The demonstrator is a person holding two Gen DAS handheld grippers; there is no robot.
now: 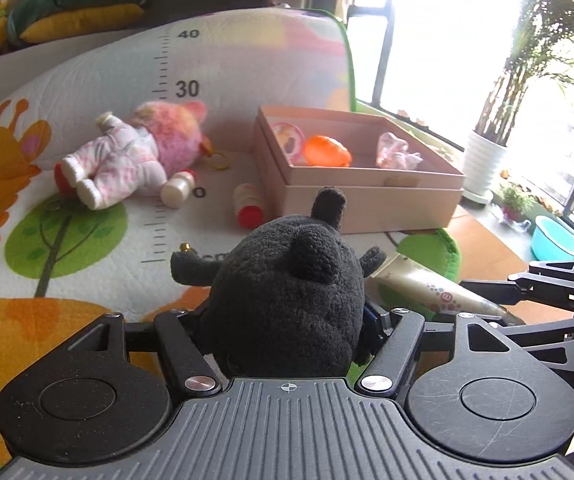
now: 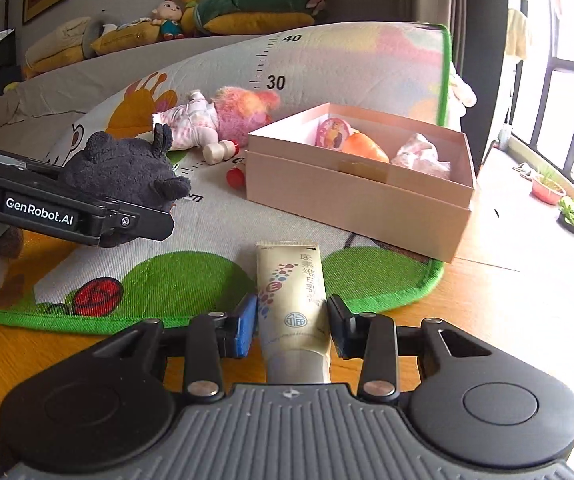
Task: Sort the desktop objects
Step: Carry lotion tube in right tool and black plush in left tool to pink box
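Two grippers | left (image 1: 287,320) grips black plush (image 1: 287,300) | right (image 2: 291,326) grips tube (image 2: 291,292)

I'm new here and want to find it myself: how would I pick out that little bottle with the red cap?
Start at the big pink box on the play mat. Just off its near left corner, on the mat, lies a small bottle with a red cap, on its side, cap toward the camera. Its neighbour, the white-capped bottle, lies beside the pink doll.
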